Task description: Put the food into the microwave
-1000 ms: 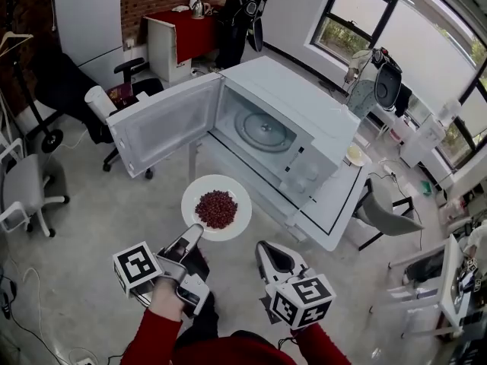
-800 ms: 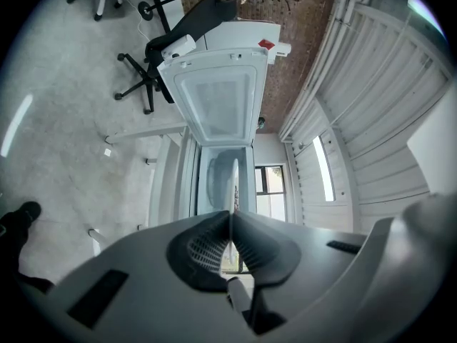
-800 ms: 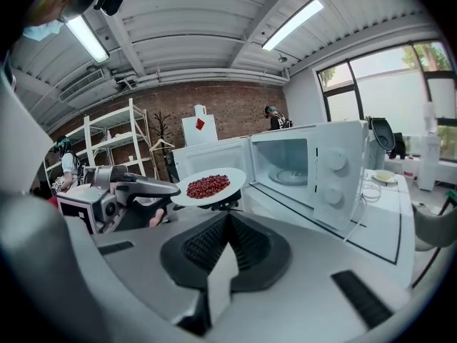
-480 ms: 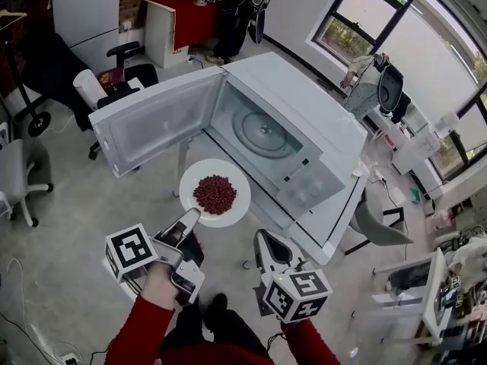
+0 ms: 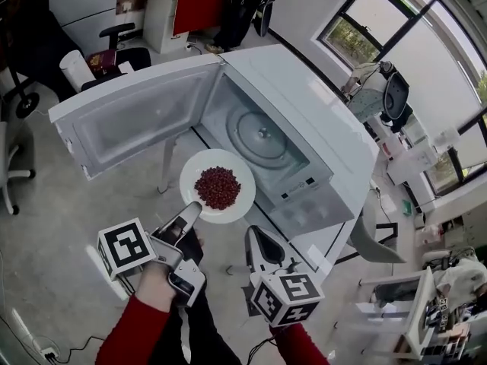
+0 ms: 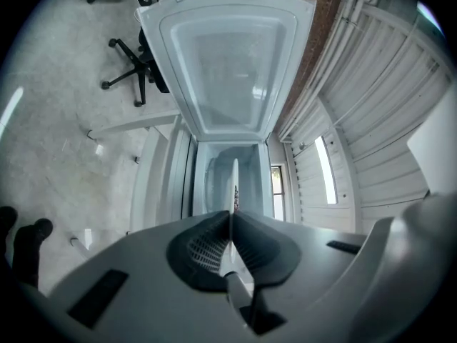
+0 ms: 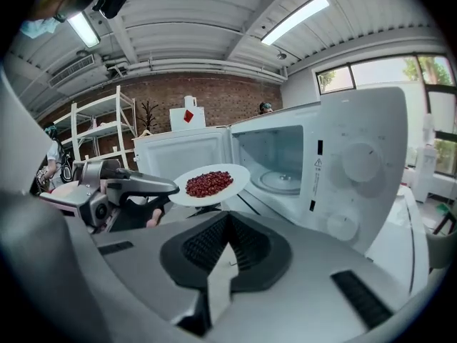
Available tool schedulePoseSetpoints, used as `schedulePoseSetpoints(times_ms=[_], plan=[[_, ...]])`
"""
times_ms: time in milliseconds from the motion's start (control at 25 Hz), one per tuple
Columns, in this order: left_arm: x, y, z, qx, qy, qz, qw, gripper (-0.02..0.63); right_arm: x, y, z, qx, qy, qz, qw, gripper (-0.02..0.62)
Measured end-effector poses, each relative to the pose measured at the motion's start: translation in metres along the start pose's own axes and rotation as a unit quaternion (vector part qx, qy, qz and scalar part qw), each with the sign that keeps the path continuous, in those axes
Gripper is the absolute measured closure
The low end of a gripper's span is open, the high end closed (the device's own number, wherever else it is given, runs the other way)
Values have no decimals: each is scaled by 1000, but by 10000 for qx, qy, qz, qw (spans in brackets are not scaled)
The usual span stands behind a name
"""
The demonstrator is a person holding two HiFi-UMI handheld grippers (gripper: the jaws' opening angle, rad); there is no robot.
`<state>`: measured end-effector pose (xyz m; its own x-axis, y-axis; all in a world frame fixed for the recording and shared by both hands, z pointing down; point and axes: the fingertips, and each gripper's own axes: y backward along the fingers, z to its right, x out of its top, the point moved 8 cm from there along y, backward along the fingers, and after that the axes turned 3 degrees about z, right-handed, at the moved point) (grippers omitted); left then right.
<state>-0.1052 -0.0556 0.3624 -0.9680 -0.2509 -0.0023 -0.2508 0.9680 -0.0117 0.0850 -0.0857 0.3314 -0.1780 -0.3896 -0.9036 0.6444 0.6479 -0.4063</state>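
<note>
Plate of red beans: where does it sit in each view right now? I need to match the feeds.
Head view: the plate is at centre, its near rim clamped by the left tool.
Left gripper view: edge-on, a thin white sliver rising from between the jaws, just below centre.
Right gripper view: left of centre, seen from the side.
Shared landmark: the open microwave, just beyond the plate in all three.

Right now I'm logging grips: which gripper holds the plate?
The left gripper: its jaws clamp the rim of the white plate, while the right gripper is shut and empty.
</note>
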Motion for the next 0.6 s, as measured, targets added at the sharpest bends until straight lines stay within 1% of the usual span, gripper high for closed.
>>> schedulePoseSetpoints(times_ms=[200, 360, 600], plan=[[6, -35, -12, 140, -111, -114, 9998, 583, 3, -27, 19, -66, 37, -93, 9999, 581], [17, -71, -25, 3, 44, -124, 9999, 583, 5, -53, 41, -213, 103, -248, 9994, 581], [25, -92, -35, 78, 15, -143, 9999, 583, 9, -67, 50, -267, 117, -324, 9991, 581]])
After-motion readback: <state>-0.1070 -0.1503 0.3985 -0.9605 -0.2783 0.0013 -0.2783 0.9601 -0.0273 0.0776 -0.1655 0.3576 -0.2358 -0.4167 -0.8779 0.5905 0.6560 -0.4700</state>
